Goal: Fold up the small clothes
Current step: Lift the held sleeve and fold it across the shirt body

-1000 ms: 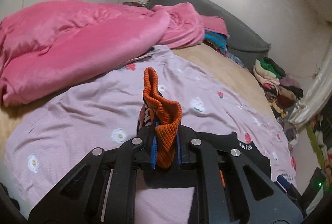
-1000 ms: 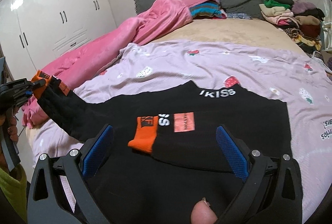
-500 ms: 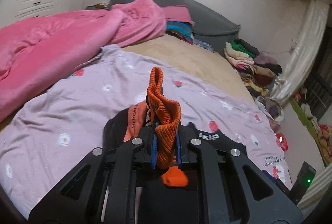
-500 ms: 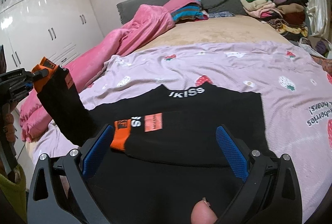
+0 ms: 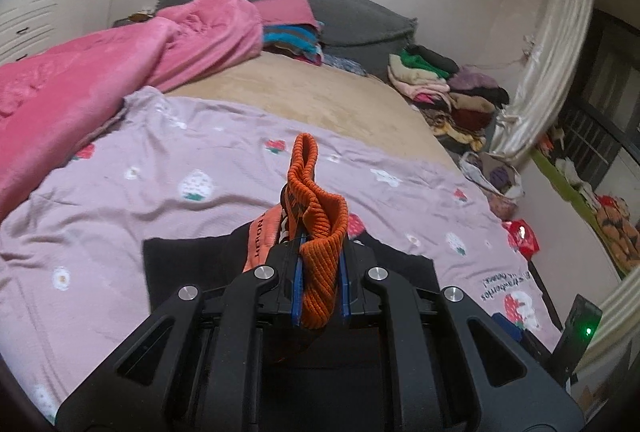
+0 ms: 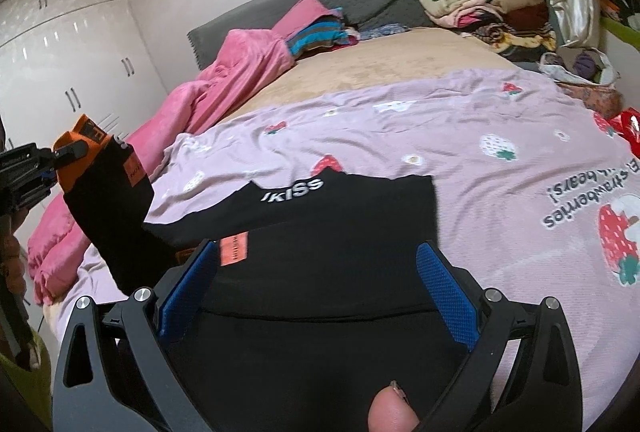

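At far left of the right wrist view, left gripper (image 6: 60,162) clamped on the orange cuff (image 6: 82,136) of a black sleeve (image 6: 116,220), lifted off the bed and slanting down toward lower centre. Same cuff (image 5: 320,232) seen in the left wrist view, bunched between the blue pads (image 5: 297,284) at centre frame, ribbed edge standing upright. Pink blanket (image 6: 236,72) heaped at left, upper middle. Black garment (image 6: 320,252) spread flat at centre on the lilac strawberry-print sheet (image 6: 500,136), white lettering (image 6: 294,190) near its upper edge, an orange patch (image 6: 233,250) just right of the left blue pad. Right gripper (image 6: 318,286) spread wide over the garment at lower centre, holding nothing. Stacked clothes (image 6: 492,0) at upper right.
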Motion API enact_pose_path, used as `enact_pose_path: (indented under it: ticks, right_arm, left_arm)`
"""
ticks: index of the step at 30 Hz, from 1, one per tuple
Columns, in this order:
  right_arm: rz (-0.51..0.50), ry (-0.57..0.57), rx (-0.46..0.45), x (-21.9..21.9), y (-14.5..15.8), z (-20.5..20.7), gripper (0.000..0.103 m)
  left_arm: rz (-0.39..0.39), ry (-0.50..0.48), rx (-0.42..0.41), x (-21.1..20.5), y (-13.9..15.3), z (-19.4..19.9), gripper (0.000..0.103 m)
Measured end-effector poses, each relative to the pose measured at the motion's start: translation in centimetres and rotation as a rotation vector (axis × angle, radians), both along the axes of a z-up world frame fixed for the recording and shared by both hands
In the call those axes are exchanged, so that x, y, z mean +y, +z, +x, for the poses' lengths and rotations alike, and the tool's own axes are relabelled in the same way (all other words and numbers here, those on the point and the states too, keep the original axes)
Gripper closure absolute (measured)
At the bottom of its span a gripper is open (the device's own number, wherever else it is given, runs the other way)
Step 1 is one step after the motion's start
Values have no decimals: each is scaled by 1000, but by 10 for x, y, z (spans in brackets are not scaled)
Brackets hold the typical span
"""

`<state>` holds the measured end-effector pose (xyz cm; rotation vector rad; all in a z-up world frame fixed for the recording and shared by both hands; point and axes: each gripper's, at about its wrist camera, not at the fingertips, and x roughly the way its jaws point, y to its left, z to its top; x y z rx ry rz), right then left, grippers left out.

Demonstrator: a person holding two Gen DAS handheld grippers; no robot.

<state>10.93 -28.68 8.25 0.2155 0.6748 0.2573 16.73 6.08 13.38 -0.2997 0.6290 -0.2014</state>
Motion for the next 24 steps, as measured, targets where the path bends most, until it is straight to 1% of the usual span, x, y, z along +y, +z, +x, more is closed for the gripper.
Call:
enact_pose_path:
  ticks: [5,12,14,20,24]
  right_arm:
    - [1,-43,-3,-18,0,-1,5]
    - [5,-95,3,-42,-4,-2,5]
    - [11,-108,6,-47,-5,-2,5]
    - [11,-136,13,-57,-8,1,4]
    - [11,-158,21,-64,-10,4,4]
  left_arm:
    - [-11,-61,17,-25,-11,7,97]
    - [-40,-124,65,-53,-37,25,97]
    - [-36,-145,77,-61,-43,29,97]
    - [-28,-238,135,-94,-75,37,96]
    - [-15,-311,183,-114,-101,42,95]
